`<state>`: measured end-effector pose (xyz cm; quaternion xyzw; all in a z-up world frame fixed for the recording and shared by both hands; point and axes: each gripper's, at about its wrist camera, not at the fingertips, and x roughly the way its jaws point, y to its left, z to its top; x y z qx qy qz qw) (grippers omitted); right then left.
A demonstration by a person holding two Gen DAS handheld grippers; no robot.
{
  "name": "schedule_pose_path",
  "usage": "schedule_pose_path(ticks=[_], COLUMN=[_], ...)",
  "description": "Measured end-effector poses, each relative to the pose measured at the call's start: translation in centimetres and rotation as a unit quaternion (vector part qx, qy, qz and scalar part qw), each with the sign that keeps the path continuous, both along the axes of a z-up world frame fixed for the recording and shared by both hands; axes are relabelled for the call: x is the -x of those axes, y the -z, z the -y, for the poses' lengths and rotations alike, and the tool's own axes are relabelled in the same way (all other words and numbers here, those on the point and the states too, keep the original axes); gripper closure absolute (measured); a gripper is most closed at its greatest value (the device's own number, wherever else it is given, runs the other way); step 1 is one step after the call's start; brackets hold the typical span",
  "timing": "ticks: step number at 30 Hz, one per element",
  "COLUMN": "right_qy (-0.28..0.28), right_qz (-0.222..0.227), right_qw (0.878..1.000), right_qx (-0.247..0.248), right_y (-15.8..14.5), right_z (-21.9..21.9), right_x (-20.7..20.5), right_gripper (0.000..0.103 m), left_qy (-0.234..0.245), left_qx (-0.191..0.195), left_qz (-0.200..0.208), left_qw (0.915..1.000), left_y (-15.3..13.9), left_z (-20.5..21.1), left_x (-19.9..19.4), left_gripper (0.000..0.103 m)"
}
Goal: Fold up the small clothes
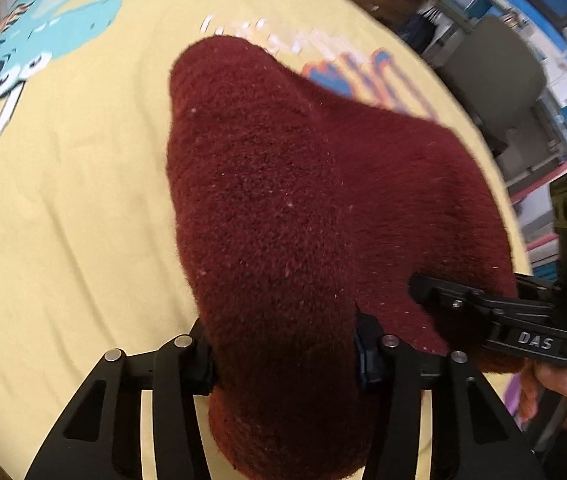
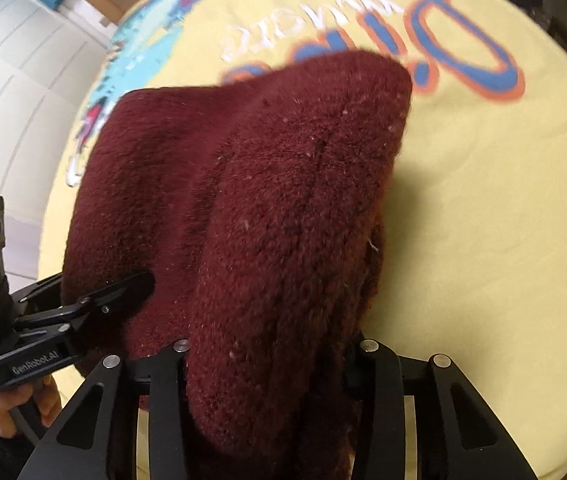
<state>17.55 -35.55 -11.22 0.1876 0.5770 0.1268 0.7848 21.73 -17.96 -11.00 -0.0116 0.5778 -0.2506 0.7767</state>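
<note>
A dark red fuzzy knit garment (image 1: pixel 291 208) hangs lifted between both grippers above a yellow printed sheet (image 1: pixel 63 208). My left gripper (image 1: pixel 283 360) is shut on its near edge; the cloth bunches between the jaws and hides the fingertips. In the right wrist view the same garment (image 2: pixel 267 208) drapes forward, and my right gripper (image 2: pixel 267 364) is shut on its edge. Each gripper shows in the other's view, the right one (image 1: pixel 435 292) at right, the left one (image 2: pixel 135 284) at left, both biting into the cloth.
The yellow sheet carries a blue cartoon dinosaur print (image 1: pixel 43 32) and blue-orange lettering (image 2: pixel 443 40). A grey chair (image 1: pixel 495 76) and shelves stand beyond the sheet's far right edge. White cabinet doors (image 2: pixel 11 80) are at left.
</note>
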Motion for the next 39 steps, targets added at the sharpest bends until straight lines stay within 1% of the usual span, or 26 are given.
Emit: schedule_pose_path(ticks=[3,5,7,10,11,13,15,18,20,22,24,26,28,29,31,33,34,36,38,39], right_qy=[-0.01,-0.021,-0.037,-0.06,-0.066,-0.071,-0.078,-0.087,-0.089,-0.089,-0.081,-0.08,-0.085,-0.084,-0.077,-0.069,-0.067,-0.065,-0.063,-0.062], right_qz=[0.02,0.033,0.043,0.047,0.045,0.037,0.029,0.008,-0.006,-0.008,-0.007,-0.007,0.003,0.009,0.022,0.036,0.043,0.059,0.07,0.074], right_qw=[1.0,0.999,0.998,0.997,0.997,0.997,0.996,0.995,0.994,0.994,0.995,0.994,0.993,0.993,0.993,0.993,0.993,0.992,0.99,0.99], right_qx=[-0.009,-0.011,-0.007,0.002,0.006,0.011,0.025,0.047,0.064,0.07,0.065,0.069,0.077,0.078,0.082,0.087,0.089,0.096,0.105,0.107], right_y=[-2.4,-3.9,-5.1,-5.5,-5.4,-4.6,-3.6,-1.2,0.6,1.2,1.5,1.5,1.1,0.9,0.7,-0.1,-0.6,-1.8,-2.6,-2.7], right_z=[-1.3,-3.1,-5.5,-9.4,-11.5,-12.9,-14.9,-17.2,-17.9,-18.4,-17.9,-17.6,-17.6,-17.6,-16.6,-16.0,-15.8,-15.2,-14.6,-14.6], right_x=[-0.1,-0.5,-1.0,-2.0,-2.7,-3.3,-3.7,-3.7,-3.7,-4.1,-4.7,-4.6,-4.8,-4.3,-3.0,-2.6,-2.4,-1.1,-0.3,-0.1], right_gripper=[0.061,0.061,0.061,0.061,0.061,0.06,0.06,0.06,0.059,0.056,0.049,0.038,0.033,0.032,0.025,0.022,0.021,0.019,0.014,0.007], left_qy=[0.001,-0.004,-0.015,-0.04,-0.049,-0.065,-0.079,-0.096,-0.105,-0.114,-0.125,-0.131,-0.135,-0.139,-0.144,-0.148,-0.151,-0.153,-0.157,-0.158], left_qx=[0.017,0.023,0.027,0.03,0.029,0.027,0.024,0.021,0.019,0.015,0.019,0.015,-0.005,-0.021,-0.035,-0.031,-0.033,-0.044,-0.044,-0.045], left_qz=[0.028,0.042,0.05,0.054,0.054,0.051,0.044,0.025,0.007,-0.003,-0.002,0.003,0.008,0.013,0.017,0.013,0.013,0.018,0.033,0.035], left_qw=[0.9995,0.9989,0.9983,0.9973,0.9969,0.9962,0.9956,0.9949,0.9942,0.9934,0.992,0.9913,0.9908,0.9899,0.9889,0.9884,0.9879,0.9871,0.9861,0.9858], left_y=[-3.2,-4.8,-5.9,-6.4,-6.3,-5.7,-4.8,-2.3,-0.7,1.0,1.9,1.8,1.4,1.2,1.0,0.6,0.1,-0.6,-1.3,-1.7], left_z=[-1.9,-3.6,-6.1,-9.9,-11.1,-13.3,-14.9,-16.8,-17.4,-17.8,-18.0,-18.2,-18.4,-18.2,-18.1,-18.3,-18.4,-18.3,-18.6,-18.9], left_x=[0.3,0.3,0.7,0.9,1.0,1.4,2.1,2.4,2.5,2.8,3.0,3.1,3.1,2.9,3.0,3.2,3.3,3.5,4.0,4.3], left_gripper=[0.06,0.06,0.06,0.06,0.06,0.06,0.06,0.059,0.058,0.055,0.047,0.04,0.031,0.024,0.022,0.022,0.019,0.001,0.001,0.001])
